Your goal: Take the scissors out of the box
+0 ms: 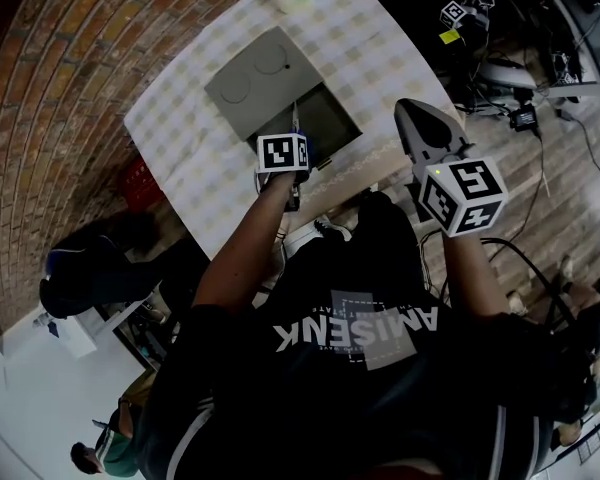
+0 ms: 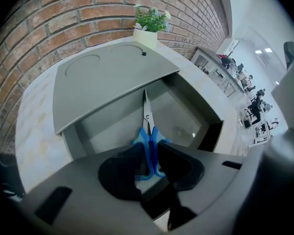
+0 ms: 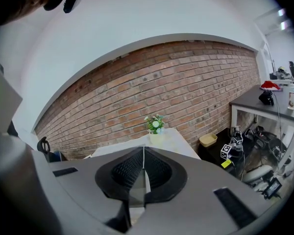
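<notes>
Blue-handled steel scissors in the open grey box, my left tongs closing round the handles; right tongs shut, empty

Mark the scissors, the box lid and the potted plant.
scissors (image 2: pixel 148 131), left gripper view, where blades meet blue handles.
box lid (image 2: pixel 108 82), left gripper view, its flat grey face.
potted plant (image 2: pixel 151 19), left gripper view, its green leaves.

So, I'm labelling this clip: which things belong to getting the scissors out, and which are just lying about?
Job: scissors, box, lid, left gripper (closing, with the scissors' handles between its jaws).
Lying about: plant, yellow bowl, right gripper (shut, empty).
</notes>
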`<action>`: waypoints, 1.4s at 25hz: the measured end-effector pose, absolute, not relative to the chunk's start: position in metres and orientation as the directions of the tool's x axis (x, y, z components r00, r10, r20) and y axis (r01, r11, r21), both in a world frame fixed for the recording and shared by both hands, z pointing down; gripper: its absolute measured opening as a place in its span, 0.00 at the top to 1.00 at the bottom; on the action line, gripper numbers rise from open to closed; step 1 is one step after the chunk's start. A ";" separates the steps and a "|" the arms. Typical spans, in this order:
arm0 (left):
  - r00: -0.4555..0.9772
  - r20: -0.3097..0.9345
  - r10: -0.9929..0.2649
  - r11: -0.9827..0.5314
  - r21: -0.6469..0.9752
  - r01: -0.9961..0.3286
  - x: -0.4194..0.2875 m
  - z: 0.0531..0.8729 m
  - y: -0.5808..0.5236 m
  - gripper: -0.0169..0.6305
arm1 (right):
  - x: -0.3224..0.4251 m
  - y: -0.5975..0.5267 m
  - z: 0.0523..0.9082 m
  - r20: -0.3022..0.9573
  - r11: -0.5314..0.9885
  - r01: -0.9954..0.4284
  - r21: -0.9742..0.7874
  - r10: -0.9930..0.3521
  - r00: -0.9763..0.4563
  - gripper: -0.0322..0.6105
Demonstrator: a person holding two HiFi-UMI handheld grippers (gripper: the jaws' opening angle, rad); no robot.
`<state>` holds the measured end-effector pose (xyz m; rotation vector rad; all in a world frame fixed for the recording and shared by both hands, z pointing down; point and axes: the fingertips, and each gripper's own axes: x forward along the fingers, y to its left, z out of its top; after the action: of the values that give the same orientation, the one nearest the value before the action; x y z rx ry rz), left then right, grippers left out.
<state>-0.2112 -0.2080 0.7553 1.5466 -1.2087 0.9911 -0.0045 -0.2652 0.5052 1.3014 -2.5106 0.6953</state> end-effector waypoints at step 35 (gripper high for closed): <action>0.204 0.964 -0.168 -0.241 0.160 -0.957 -0.212 0.756 -0.206 0.83 | -0.012 -0.247 0.504 0.402 0.520 -0.788 -0.331 -0.678 -0.616 0.89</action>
<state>-0.2116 -0.2065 0.7558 1.6022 -1.0895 1.1329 -0.0122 -0.2473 0.5035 1.2437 -2.5384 0.7221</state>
